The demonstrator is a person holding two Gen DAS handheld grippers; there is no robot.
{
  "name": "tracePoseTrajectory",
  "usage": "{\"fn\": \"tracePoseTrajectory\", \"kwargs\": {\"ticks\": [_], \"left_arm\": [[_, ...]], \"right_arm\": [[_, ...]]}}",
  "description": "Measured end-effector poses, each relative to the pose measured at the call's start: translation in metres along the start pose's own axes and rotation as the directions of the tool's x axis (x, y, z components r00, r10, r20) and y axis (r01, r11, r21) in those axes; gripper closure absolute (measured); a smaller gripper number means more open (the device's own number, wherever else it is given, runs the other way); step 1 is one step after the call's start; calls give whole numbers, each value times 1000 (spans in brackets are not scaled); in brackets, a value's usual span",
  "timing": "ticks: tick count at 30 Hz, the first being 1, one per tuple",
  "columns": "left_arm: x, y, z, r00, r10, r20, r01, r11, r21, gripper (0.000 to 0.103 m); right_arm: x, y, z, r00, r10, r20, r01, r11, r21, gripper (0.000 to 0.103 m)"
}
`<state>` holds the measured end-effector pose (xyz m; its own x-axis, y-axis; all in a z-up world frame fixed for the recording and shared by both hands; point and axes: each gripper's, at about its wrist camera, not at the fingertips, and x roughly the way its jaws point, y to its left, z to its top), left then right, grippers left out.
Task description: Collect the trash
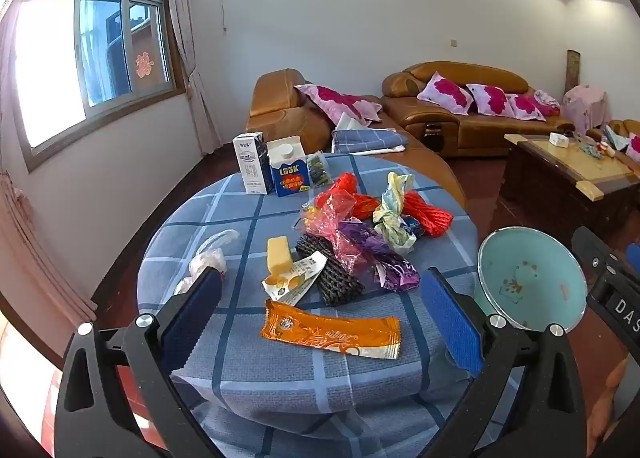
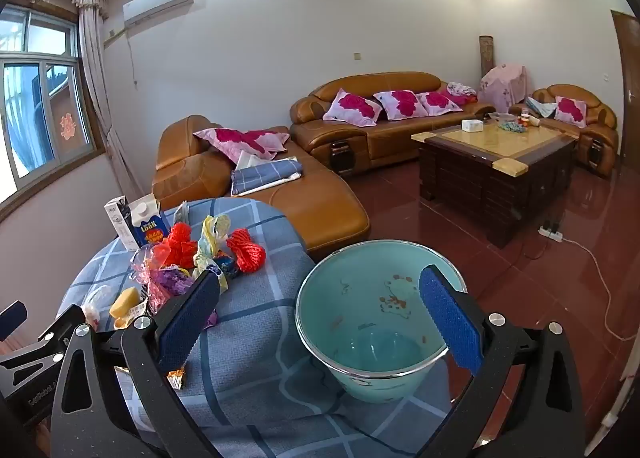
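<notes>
Living-room counter [image 1: 240, 370] under checked cloth, strewn with wrappers. Both jaws spread wide, empty: left gripper [image 1: 320, 310] above orange wrapper [image 1: 332, 332], right gripper [image 2: 320, 318] beside teal bucket [image 2: 320, 322]. Collection not begun; next, pinch wrapper, drop in bucket.

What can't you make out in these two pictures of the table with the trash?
- Left wrist view: the teal bucket shows only its inside; the right gripper hides its far side.
- Right wrist view: the orange wrapper is mostly hidden behind a gripper finger.
- Both views: small print on the milk cartons is unreadable.
</notes>
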<state>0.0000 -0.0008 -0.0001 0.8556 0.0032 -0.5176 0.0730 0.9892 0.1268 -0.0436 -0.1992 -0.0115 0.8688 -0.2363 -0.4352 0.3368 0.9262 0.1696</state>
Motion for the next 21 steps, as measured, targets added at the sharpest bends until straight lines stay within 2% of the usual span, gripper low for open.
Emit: {"fn": "tracePoseTrajectory", "kwargs": {"ticks": [9, 21], "left_arm": [[0, -3, 1, 1000, -31, -6, 31, 1000, 1, 6], [0, 3, 0, 1000, -24, -7, 23, 1000, -19, 6]], "right_arm": [[1, 0, 0, 1000, 3, -3, -3, 1000, 4, 5], [2, 1, -1, 1000, -2, -4, 2, 1000, -1, 5]]}}
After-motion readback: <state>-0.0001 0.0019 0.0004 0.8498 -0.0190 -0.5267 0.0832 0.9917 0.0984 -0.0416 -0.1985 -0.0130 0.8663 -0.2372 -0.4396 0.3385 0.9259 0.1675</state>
